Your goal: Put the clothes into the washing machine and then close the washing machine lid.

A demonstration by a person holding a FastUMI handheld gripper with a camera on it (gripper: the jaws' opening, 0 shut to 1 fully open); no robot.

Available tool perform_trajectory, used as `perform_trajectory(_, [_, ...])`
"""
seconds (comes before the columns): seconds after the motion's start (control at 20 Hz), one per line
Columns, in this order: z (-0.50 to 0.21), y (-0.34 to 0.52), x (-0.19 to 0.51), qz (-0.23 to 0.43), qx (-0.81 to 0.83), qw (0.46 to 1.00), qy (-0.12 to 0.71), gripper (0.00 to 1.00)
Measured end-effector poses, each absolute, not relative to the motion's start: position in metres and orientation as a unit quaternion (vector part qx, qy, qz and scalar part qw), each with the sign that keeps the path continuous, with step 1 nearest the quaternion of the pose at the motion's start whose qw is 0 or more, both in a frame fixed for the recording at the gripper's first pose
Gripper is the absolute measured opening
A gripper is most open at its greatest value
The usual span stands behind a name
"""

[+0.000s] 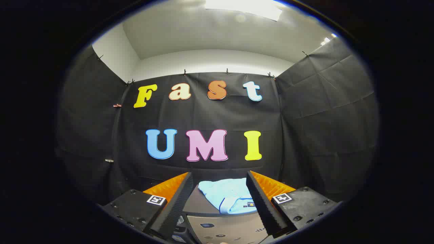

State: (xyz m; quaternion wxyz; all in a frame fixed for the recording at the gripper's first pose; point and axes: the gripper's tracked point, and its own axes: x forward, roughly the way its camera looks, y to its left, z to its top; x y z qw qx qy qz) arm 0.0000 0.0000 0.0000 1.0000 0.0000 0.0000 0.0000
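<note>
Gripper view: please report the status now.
Gripper open, holding nothing. Light blue garment folded on the machine top, ahead between the fingers. Nothing in the way.

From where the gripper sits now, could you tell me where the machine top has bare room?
The open gripper frames the light blue garment on the washing machine top. A bare dark patch lies between the garment's left edge and the left finger. The garment crowds the right side.
</note>
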Motion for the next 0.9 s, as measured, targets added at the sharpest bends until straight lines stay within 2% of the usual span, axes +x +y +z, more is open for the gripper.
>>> perform_trajectory(0.9, [-0.0062, -0.0007, 0.0081, -0.01, -0.001, 1.0, 0.004, 0.98])
